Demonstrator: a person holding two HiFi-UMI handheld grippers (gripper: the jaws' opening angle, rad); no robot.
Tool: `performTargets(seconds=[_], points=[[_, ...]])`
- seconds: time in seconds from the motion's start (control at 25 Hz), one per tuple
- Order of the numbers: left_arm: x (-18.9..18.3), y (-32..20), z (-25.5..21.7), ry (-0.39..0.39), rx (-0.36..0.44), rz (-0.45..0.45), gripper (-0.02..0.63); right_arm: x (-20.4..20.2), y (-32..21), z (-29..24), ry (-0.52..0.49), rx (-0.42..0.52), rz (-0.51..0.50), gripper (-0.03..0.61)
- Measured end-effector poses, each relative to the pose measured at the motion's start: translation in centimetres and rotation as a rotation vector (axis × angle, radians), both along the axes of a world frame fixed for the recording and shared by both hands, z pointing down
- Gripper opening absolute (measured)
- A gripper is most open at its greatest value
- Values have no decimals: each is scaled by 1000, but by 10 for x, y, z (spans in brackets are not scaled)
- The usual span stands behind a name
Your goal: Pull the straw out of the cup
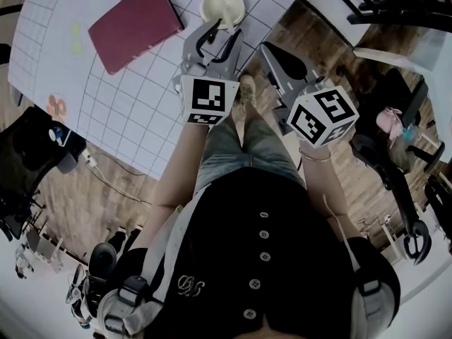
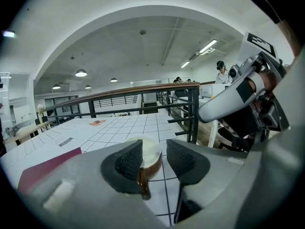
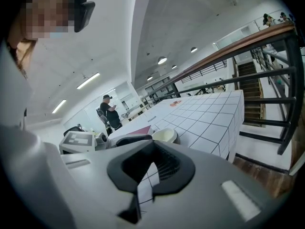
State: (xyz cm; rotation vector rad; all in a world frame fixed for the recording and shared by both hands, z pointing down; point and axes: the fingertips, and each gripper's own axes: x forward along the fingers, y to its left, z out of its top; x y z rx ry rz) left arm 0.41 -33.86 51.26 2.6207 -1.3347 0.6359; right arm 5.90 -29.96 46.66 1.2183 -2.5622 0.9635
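A cream-topped cup [image 1: 222, 6] with a brown body stands near the right edge of the white gridded table [image 1: 127, 97]. No straw shows in any view. My left gripper [image 1: 222, 28] reaches over the table with its tips just short of the cup. In the left gripper view the cup [image 2: 151, 152] sits between the two dark pads, and a strip of table shows beside the right pad, so the left gripper [image 2: 153, 151] is open. My right gripper [image 1: 272, 48] hangs off the table's edge, to the right of the cup [image 3: 164, 135]. The right gripper [image 3: 151, 149] has its tips together and holds nothing.
A dark red book [image 1: 134, 23] lies on the table left of the cup. A black railing with a wooden top [image 2: 193, 113] runs past the table's far side. Black chairs [image 1: 381, 6] stand to the right, and a dark bag [image 1: 35, 147] lies on the floor at left.
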Motion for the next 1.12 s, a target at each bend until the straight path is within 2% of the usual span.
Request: performTargets(seconds=[0.16, 0.32, 0.44, 0.76, 1.12], points=[[9, -5, -7, -3, 38, 28, 146, 3, -5, 0, -6, -1, 6, 0], [13, -7, -12, -3, 57, 37, 94, 5, -12, -2, -10, 4, 10, 0], [11, -8, -12, -3, 36, 29, 91, 6, -15, -3, -16, 3, 10, 0], [9, -19, -26, 2, 73, 26, 71, 6, -24, -9, -20, 15, 8, 0], [-6, -31, -39, 3, 87, -18, 40, 4, -32, -23, -21, 43, -7, 0]])
